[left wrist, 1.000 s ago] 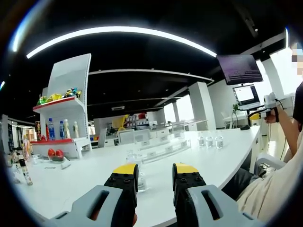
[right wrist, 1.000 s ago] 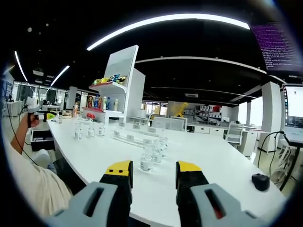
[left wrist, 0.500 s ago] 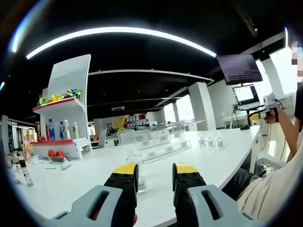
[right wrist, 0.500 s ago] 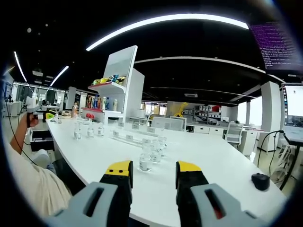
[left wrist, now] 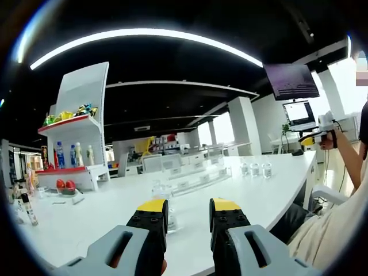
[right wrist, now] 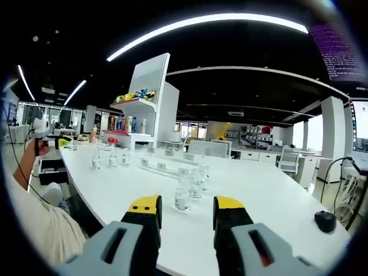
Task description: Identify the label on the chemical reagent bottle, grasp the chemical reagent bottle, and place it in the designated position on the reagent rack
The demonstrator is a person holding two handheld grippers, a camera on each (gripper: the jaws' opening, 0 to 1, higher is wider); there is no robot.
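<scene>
Bottles [right wrist: 183,198] sit on the white surface [right wrist: 259,195] just ahead of the right claw [right wrist: 187,210], both claws [left wrist: 188,214] apart and empty, so I'd read the label first, then close in level.

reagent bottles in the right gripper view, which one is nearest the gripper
The clear bottle just beyond the open right gripper, foremost of the cluster. The row of three bottles stands farther off, toward the left.

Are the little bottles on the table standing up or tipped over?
Standing up. The small clear bottles sit upright on the white table, caps on top, ahead of the right gripper, whose jaws are open and empty.
</scene>
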